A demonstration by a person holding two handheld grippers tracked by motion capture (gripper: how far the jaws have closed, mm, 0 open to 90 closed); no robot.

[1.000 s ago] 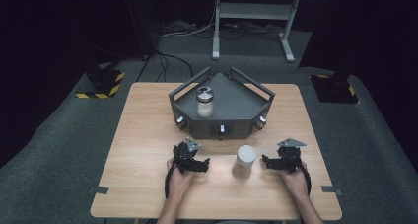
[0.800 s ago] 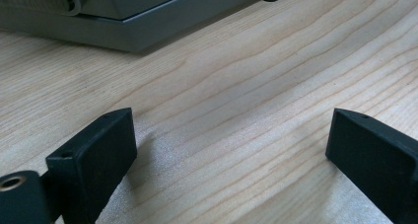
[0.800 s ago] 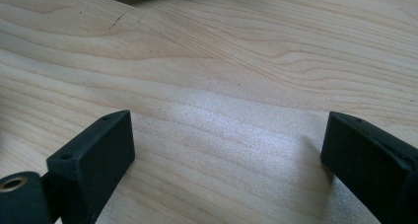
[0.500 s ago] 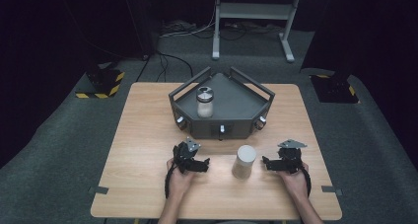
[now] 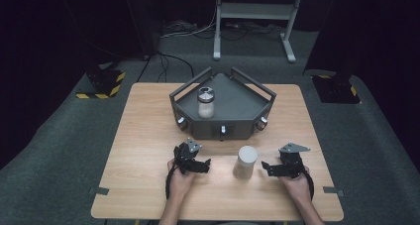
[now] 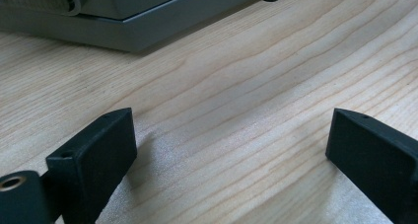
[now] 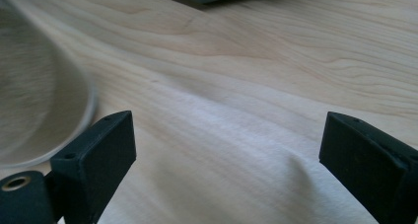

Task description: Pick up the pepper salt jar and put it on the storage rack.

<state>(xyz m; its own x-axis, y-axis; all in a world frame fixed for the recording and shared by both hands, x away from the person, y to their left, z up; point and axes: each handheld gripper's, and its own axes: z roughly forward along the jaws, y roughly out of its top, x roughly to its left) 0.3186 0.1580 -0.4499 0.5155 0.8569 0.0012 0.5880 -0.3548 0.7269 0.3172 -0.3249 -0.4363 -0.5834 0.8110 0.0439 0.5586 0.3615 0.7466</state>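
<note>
A white cup (image 5: 245, 161) stood upright on the bench (image 5: 138, 136), between the two claws and nearer the right one. The right claw (image 5: 266, 169) lay just beside it, jaws wide with only bare wood between them; the cup (image 7: 34, 100) showed blurred at the left of the right gripper view. The left claw (image 5: 204, 164) rested well apart from the cup, jaws wide and empty. A jar (image 5: 206, 102) stood in the grey tray (image 5: 237, 121) behind
</note>
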